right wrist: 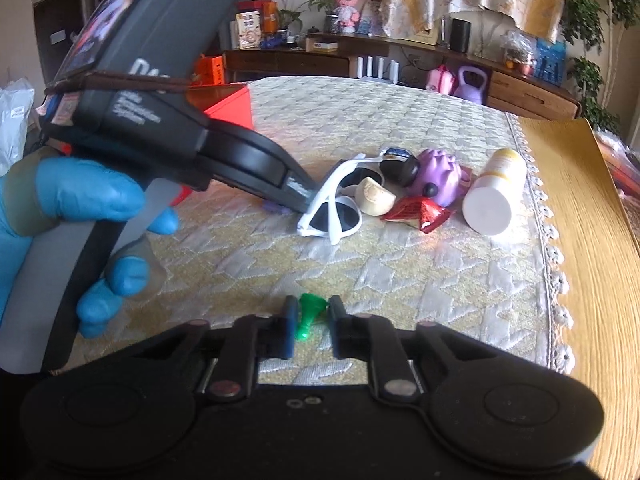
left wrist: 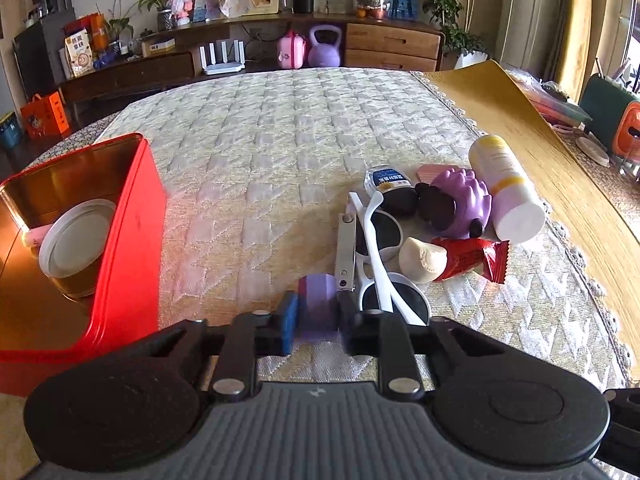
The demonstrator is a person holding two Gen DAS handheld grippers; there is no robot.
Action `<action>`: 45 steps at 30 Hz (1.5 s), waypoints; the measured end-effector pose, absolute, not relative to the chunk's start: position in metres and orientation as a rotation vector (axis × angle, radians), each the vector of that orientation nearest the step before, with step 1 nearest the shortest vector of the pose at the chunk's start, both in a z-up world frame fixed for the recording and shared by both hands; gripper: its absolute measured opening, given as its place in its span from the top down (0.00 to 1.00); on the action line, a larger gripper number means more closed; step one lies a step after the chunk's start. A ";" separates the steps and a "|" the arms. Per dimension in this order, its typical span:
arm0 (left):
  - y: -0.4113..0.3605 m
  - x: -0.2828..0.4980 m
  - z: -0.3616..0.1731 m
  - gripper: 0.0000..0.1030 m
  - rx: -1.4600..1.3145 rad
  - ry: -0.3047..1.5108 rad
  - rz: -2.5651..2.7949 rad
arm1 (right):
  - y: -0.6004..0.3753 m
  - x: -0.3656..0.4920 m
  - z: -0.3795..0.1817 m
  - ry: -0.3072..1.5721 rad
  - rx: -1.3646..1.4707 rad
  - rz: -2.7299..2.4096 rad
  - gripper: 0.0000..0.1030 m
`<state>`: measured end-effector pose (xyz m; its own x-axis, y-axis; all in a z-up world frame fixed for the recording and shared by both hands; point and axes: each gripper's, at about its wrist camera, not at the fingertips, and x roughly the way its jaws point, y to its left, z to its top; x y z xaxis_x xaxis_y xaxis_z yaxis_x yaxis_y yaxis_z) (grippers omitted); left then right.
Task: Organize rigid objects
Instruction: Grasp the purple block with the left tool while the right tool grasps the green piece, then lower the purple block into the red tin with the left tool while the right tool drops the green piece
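Left wrist view: left gripper (left wrist: 318,312) is hanging low over the quilted cloth (left wrist: 280,152), its jaws closing on a purple faceted block (left wrist: 316,300) that is sitting between the blue pads. Block is matte, lilac to violet, with flat angled sides. Red tin box (left wrist: 132,240) is standing open at the left, gold inside, a white-lidded jar (left wrist: 76,240) lying in it. To the right a heap is lying on the cloth: metal nail clipper (left wrist: 346,256), white sunglasses (left wrist: 384,264) with dark lenses, pale dumpling-shaped toy (left wrist: 422,260), red foil packet (left wrist: 472,260), purple spiky toy (left wrist: 464,200), small dark bottle (left wrist: 390,192) with a blue-and-white label, and a white-and-yellow bottle (left wrist: 506,192) lying on its side. Clipper and sunglasses are touching.

Right wrist view: right gripper (right wrist: 312,324) is sitting near the cloth's front edge, jaws gripping a small green translucent piece (right wrist: 306,314), cone-like, shiny. Left gripper's grey body is crossing the upper left, held by a blue-gloved left hand (right wrist: 80,216), its tip down just beside the sunglasses (right wrist: 336,208). Purple is showing under that tip. Heap is lying well beyond the right gripper; bare wooden tabletop (right wrist: 600,220) is showing at the right.
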<state>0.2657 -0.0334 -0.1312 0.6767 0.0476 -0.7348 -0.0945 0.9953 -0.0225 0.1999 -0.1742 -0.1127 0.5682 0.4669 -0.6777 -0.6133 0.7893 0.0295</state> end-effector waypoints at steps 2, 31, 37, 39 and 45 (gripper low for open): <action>-0.029 0.266 -0.130 0.80 -0.077 0.827 0.071 | -0.175 0.200 -0.112 0.727 -0.210 0.631 0.86; 0.052 0.191 -0.045 0.80 -0.224 0.758 0.054 | -0.143 0.176 -0.015 0.579 -0.207 0.675 0.86; 0.087 0.182 -0.033 0.80 -0.233 0.741 0.095 | -0.113 0.179 -0.001 0.543 -0.238 0.703 0.86; 0.100 0.181 -0.030 0.80 -0.231 0.737 0.112 | -0.103 0.180 0.001 0.534 -0.245 0.717 0.86; 0.137 0.183 -0.029 0.80 -0.212 0.734 0.162 | -0.067 0.191 0.004 0.530 -0.270 0.759 0.86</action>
<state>0.1826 0.1365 -0.0292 0.7314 0.0722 -0.6781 -0.2202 0.9661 -0.1346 0.1909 -0.0670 0.0038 0.6040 0.5804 -0.5462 -0.7125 0.7003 -0.0438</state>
